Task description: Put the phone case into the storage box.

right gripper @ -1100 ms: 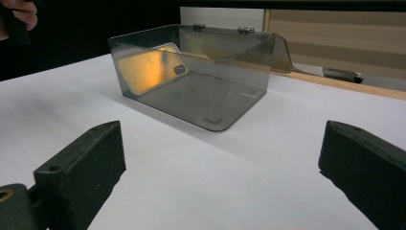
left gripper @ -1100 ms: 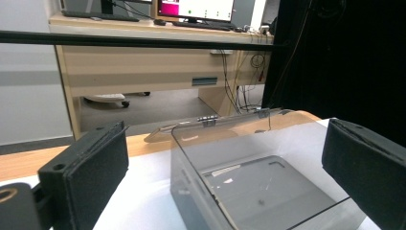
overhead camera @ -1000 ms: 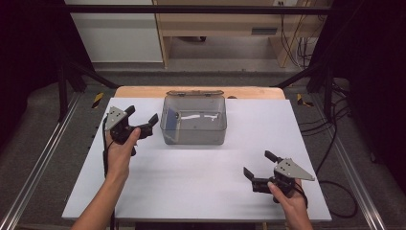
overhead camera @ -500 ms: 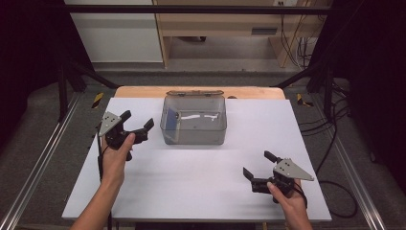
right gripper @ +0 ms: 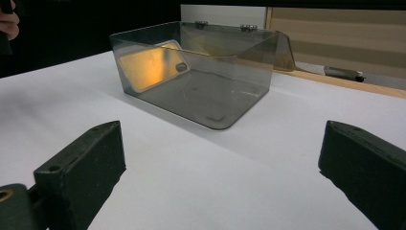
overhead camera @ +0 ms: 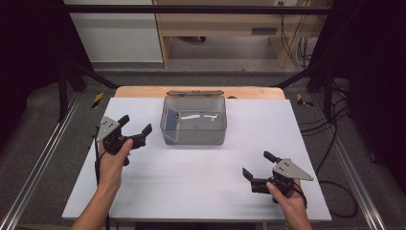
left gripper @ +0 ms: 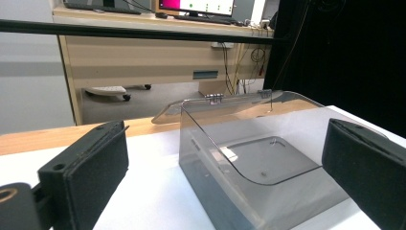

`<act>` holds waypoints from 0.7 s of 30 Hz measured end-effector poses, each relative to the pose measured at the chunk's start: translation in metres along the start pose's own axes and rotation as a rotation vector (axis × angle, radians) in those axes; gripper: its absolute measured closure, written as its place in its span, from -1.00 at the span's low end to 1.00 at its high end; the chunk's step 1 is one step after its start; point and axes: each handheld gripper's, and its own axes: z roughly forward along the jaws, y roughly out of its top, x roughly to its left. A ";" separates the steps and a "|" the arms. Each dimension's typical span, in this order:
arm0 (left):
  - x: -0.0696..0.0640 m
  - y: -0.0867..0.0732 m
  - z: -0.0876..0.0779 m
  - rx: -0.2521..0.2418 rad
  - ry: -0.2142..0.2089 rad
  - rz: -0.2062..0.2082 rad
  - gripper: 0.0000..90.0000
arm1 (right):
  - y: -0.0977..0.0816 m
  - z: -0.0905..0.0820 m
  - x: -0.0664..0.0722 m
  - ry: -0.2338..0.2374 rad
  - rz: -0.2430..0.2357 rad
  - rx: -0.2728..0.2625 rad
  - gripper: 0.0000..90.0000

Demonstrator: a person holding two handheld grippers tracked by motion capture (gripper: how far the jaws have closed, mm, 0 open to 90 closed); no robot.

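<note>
Clear box (overhead camera: 194, 125) at upper centre of the high view, on the white surface (overhead camera: 201, 187), lid swung back behind it. Inside, a flat card (right gripper: 151, 64) leaning against one wall. Left claw (overhead camera: 136, 128) at centre left, just beside the box, jaws spread wide, gripping nothing. Right claw (overhead camera: 257, 166) at lower right, well apart from the box, likewise wide open and empty. Both aimed toward the box.

Smoky grey clear box (overhead camera: 194, 128) on white table (overhead camera: 201, 191) (claws black).
</note>
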 end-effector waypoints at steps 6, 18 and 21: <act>0.001 -0.004 -0.004 0.004 -0.003 0.008 -0.95 | 0.000 0.000 0.000 -0.001 -0.001 0.001 -0.95; 0.003 -0.012 -0.017 0.005 0.000 0.014 -0.95 | -0.001 0.001 0.000 0.001 -0.001 0.005 -0.95; 0.003 -0.015 -0.020 0.006 0.000 0.020 -0.95 | -0.001 0.001 0.000 0.001 -0.002 0.004 -0.95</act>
